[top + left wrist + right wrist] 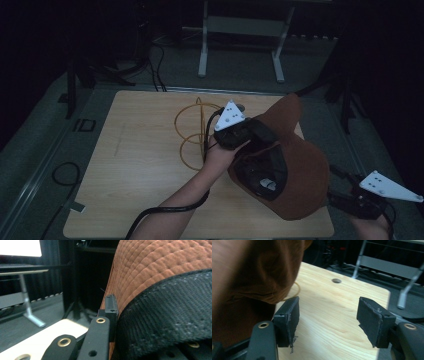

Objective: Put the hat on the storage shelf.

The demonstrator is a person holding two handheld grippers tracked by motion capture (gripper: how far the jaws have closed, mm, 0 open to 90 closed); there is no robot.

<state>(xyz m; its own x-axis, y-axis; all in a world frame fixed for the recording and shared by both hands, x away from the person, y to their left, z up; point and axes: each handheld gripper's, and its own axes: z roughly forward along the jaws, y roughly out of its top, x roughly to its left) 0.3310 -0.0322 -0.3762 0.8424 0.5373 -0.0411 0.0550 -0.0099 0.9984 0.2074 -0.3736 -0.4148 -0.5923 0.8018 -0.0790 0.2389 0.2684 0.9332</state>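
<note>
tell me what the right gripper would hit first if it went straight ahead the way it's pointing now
Probably nothing soon: the right gripper is open, with bare table between its jaws. The brown cap sits just off its left jaw and might get brushed; depth is unclear.

Brown quilted fabric cap (pixel 300 165) blocks the pale wooden desk's (pixel 135 170) right half.
Left half lies open; coiled orange cable (pixel 192 127) crosses the centre.

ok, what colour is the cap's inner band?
Black, against the rust-brown cap; the inner band shows best in the left gripper view.
</note>
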